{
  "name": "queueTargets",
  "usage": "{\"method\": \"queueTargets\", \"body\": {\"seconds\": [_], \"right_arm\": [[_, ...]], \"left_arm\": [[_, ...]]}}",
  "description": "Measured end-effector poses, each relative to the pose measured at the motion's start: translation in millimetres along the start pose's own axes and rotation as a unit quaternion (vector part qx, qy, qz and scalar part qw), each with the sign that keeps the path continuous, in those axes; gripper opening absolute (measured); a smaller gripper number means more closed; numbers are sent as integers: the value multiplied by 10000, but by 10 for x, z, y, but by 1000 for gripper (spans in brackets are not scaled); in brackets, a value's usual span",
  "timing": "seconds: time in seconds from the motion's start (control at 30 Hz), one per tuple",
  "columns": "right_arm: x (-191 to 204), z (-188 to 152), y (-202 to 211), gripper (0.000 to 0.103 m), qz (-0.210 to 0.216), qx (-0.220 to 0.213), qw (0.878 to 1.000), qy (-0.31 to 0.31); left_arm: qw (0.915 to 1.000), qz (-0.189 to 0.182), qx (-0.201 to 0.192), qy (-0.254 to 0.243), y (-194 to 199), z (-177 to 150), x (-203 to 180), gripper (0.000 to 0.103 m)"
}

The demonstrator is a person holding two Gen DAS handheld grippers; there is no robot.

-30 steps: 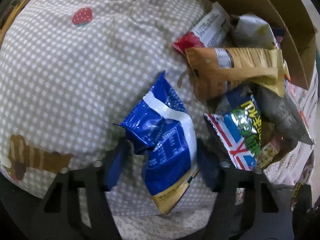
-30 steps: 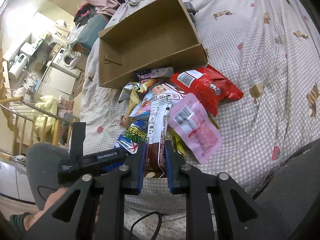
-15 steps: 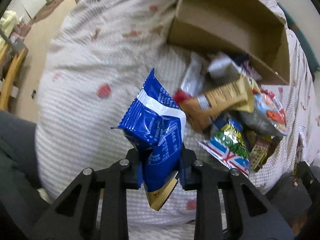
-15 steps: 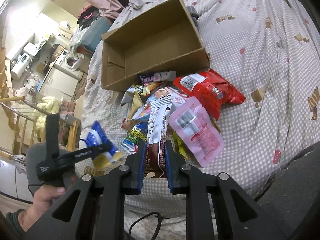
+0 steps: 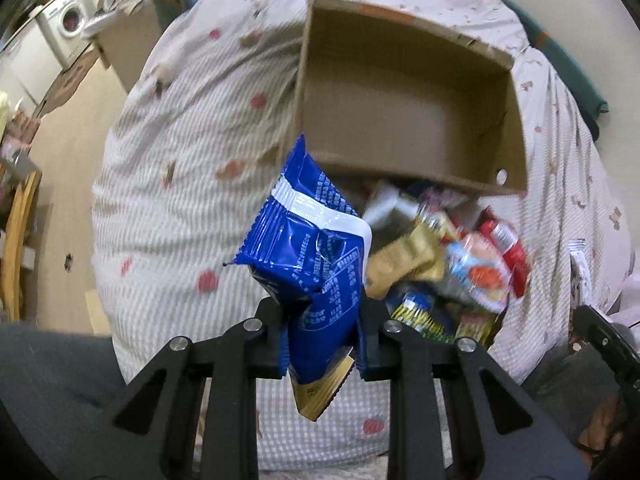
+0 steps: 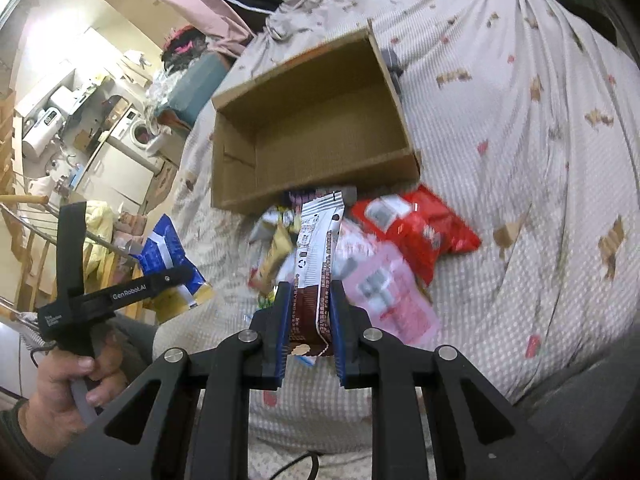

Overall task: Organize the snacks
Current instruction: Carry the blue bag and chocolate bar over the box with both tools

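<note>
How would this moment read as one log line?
left hand-held gripper: shut on blue packet | right hand-held gripper: shut on brown-and-white bar | cardboard box: empty

My bed (image 6: 520, 168) wears a checked cover dotted with small red and brown prints. On it sits 1 open cardboard box (image 6: 316, 120), tilted so I see inside. Just in front of the box lies a heap of snack packets (image 5: 436, 264), touching its near wall; a red bag (image 6: 420, 228) and a pink pouch (image 6: 384, 292) lie at the heap's right edge.
</note>
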State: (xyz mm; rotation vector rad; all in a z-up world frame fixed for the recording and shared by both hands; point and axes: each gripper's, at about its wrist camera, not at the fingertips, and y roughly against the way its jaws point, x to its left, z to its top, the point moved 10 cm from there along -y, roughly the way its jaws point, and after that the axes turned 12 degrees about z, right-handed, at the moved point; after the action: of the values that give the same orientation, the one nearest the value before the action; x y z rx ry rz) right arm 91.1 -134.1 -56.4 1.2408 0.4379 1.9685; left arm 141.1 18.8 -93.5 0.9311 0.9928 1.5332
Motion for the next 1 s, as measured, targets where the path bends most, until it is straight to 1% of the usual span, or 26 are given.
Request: {"method": "queueTargets", "body": {"seconds": [0.13,0.23,0.4,0.5,0.6,0.67,0.73,0.87,0.97,1.0], "right_arm": [[-15,252,11,19,-20,-195,9997,150],[-42,460,-17,19,54,-362,9992,177],[-85,785,-107,19,159,-603,9975,317],[-118,957,-241,19,150,-594,9972,426],[-127,1103,-351,19,142,-627,9965,541],[-147,1205,-451,19,140,-629,9962,589],[-177,1273,-549,19,132,-594,9963,604],[-262,1345,-735,19,176,-528,9968,576],[-353,1342,-874,19,169,-414,9978,492],[-372,1341,-903,19,149,-389,9979,493]], "left_arm": [[9994,50,-304,-149,90,285,-89,20],[9979,86,-573,-296,160,521,-180,20],[9931,206,-1042,-506,203,864,-336,20],[9924,117,-1141,-454,163,1032,-405,20],[9925,119,-1162,-358,59,1145,-438,20],[9932,80,-1136,-254,-33,1179,-439,20],[9924,42,-1228,-105,-98,1192,-408,20],[9915,163,-1263,-267,-282,1201,-448,20],[9907,243,-1315,-250,-385,1257,-440,20],[9907,218,-1314,-277,-429,1279,-459,20]]}}
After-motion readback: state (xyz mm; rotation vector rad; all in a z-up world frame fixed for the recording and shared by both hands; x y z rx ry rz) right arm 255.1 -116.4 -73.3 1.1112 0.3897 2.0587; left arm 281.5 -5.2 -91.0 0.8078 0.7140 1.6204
